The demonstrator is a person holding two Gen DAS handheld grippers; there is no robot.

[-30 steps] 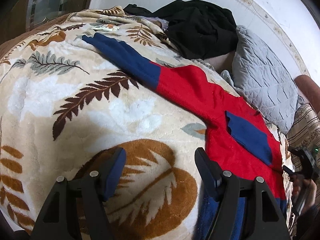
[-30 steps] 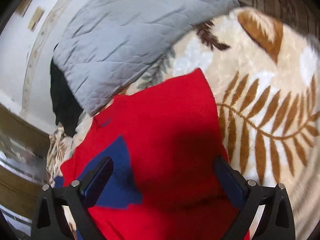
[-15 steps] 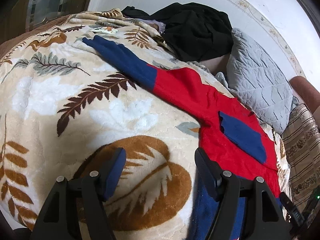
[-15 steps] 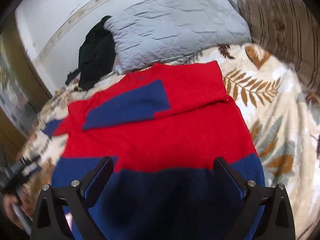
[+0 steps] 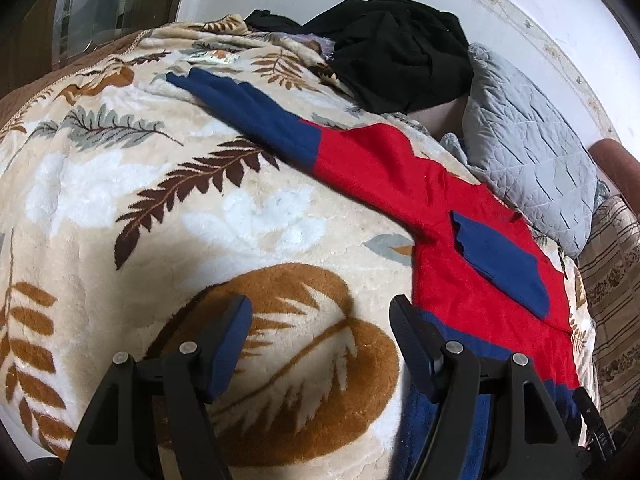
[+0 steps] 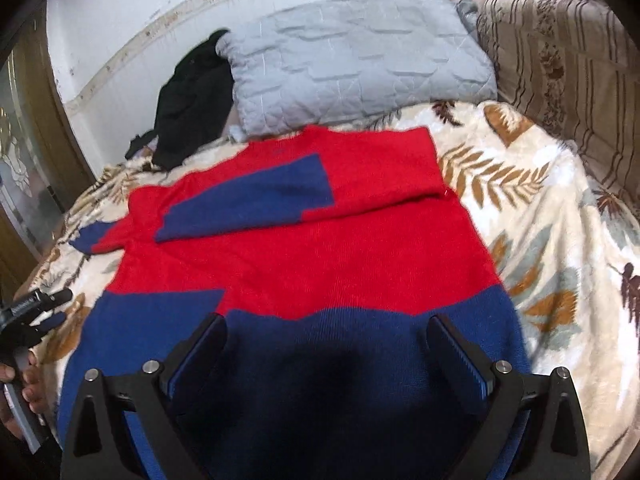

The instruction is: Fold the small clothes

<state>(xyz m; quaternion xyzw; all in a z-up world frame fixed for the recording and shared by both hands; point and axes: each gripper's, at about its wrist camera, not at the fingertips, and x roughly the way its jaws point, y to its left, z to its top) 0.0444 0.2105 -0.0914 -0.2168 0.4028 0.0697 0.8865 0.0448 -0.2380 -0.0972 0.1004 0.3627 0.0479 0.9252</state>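
A red and navy sweater [image 6: 304, 248] lies flat on the leaf-patterned blanket [image 6: 532, 208]. Its right sleeve [image 6: 256, 196] is folded across the chest, navy cuff toward the left. In the left wrist view the sweater [image 5: 404, 184] stretches away, its other sleeve [image 5: 248, 112] lying straight out on the blanket [image 5: 120, 200]. My left gripper [image 5: 320, 340] hovers open over the blanket beside the sweater's hem, nothing between its fingers. My right gripper [image 6: 326, 356] stands open above the navy hem band, holding nothing. The left gripper [image 6: 34, 316] also shows at the right wrist view's left edge, a hand around it.
A grey quilted pillow [image 6: 352, 64] and a heap of black clothing [image 6: 192, 96] lie at the head of the bed by the white wall. A striped brown cushion [image 6: 560, 60] stands at the right. A dark doorway with patterned glass [image 5: 88, 4] is beyond the bed's far end.
My right gripper has swung back from the shoulder area and rolled, and is now looking over the hem at the whole sweater with the sleeve folded on it. The left gripper kept still.
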